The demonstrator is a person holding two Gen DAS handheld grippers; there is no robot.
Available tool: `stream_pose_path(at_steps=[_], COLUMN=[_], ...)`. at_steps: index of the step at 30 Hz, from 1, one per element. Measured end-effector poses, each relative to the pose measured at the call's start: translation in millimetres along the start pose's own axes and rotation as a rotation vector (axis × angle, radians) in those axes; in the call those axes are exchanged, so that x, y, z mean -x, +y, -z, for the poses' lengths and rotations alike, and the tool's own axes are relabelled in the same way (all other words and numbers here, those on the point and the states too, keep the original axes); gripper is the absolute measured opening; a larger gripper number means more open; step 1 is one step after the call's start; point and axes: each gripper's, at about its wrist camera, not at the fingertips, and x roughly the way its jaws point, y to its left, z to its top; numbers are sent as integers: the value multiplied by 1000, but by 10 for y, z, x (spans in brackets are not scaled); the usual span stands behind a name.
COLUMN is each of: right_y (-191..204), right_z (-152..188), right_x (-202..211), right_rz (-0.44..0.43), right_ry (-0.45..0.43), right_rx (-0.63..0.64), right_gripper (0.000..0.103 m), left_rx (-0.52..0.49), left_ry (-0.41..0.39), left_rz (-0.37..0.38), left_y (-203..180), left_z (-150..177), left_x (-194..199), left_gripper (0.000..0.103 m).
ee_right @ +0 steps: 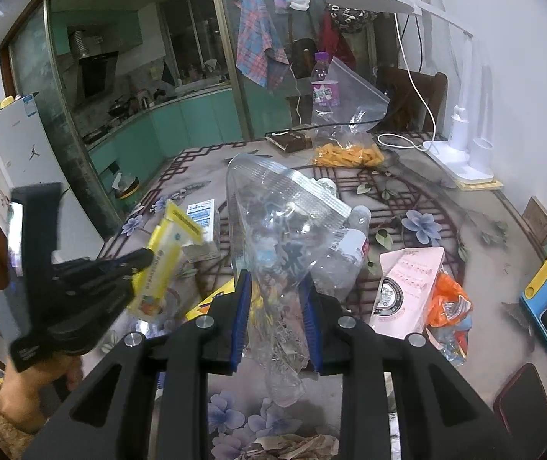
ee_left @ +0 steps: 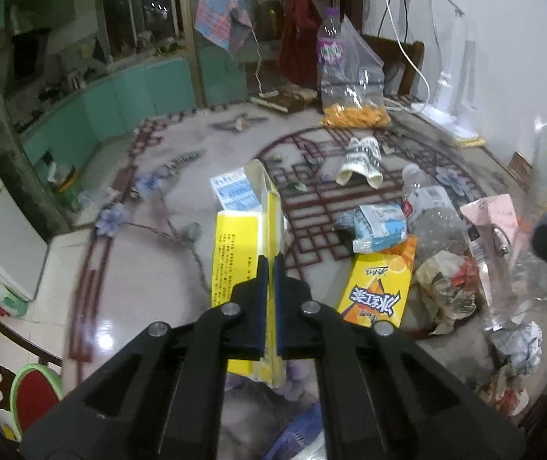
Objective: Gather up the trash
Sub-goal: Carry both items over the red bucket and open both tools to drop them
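My left tongs (ee_left: 271, 268) are clamped on the flattened yellow cardboard carton (ee_left: 241, 253), lifted clear of the worktop (ee_left: 151, 268). My right tongs (ee_right: 275, 287) grip the clear plastic bag (ee_right: 273, 222). Best practice: steady the bag mouth, then feed the carton in narrow edge first.

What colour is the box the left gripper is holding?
Yellow with white edges: the flattened box in the left gripper, clearest in the left wrist view.
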Motion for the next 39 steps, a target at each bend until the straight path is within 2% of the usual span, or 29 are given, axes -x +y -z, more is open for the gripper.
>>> stream_pose_path(at_steps=[9,20,25,34,39], right_y=[147,256,385,681,848], right_z=[44,77,121,154,157], right_x=[15,3,9,50,93], right_rz=[4,17,24,34,44], right_ry=[-14,-24,-25,-36,-49], right_rx=[47,91,127,196,232], right_gripper=[25,25,25,25,25], left_rx=[-15,-18,-13,45,92], left_ry=[-120,-167,-171,-176,-135], left_rz=[-70,-119,-156,-157,-194], left_y=[75,261,378,602,846], left_z=[-16,156,253,358,528], left_x=[615,1116,1190,1232,1180], left_gripper=[3,3,3,3,3])
